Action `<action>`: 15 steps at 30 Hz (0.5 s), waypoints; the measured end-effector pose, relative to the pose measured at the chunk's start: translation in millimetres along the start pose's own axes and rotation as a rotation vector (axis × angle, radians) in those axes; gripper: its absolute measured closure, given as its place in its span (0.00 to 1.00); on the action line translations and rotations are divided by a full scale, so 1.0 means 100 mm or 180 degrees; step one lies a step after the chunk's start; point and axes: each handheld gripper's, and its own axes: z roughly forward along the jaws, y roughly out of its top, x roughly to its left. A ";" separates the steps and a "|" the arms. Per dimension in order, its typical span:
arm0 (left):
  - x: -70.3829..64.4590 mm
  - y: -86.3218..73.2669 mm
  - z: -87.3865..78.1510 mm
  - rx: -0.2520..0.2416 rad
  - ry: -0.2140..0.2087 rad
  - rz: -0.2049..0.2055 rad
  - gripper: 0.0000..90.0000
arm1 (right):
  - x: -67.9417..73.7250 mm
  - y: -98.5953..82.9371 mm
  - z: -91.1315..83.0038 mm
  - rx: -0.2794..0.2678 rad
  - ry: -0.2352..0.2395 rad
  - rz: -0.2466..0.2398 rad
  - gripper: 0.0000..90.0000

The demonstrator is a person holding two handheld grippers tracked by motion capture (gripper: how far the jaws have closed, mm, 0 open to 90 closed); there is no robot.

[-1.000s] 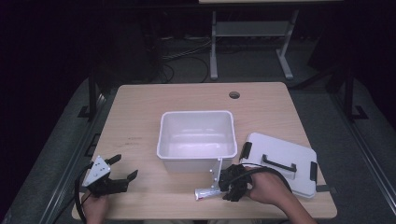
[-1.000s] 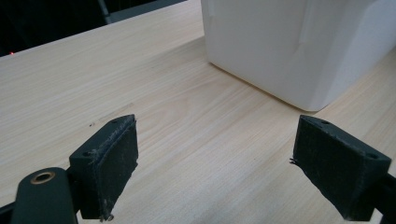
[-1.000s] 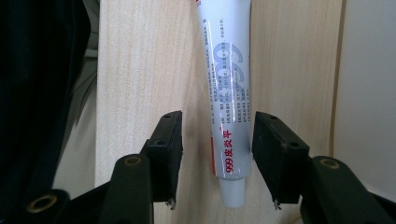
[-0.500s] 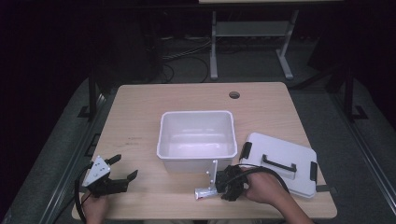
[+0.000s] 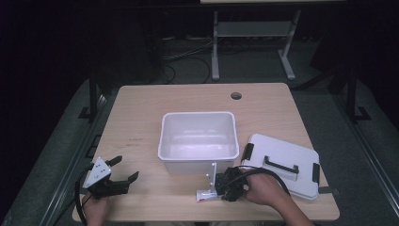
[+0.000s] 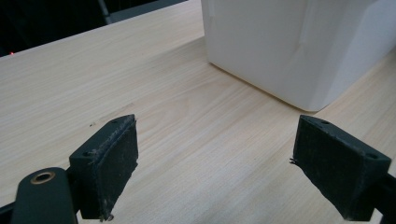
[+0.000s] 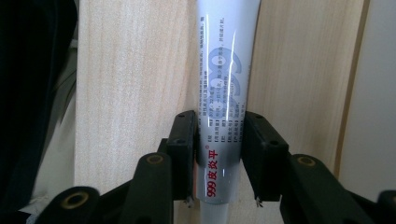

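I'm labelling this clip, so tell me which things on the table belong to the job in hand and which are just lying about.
In the job:
right gripper, shut on the white tube
open white bin, right beside the tube, probably where it goes

Lying about:
white lid with a black handle, flat on the table
left gripper, open and holding nothing

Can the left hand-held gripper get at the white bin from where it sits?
Probably yes: the left hand-held gripper is open, and bare table lies between it and the white bin.

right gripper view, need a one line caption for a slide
Right gripper with its black jaws shut on a silver-white ointment tube with red print, above the light wooden table.
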 end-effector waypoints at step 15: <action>0.00 0.00 0.00 -0.0002 0.0000 0.0002 0.15 | 0.01 0.01 0.00 0.0015 0.0035 -0.0026 0.76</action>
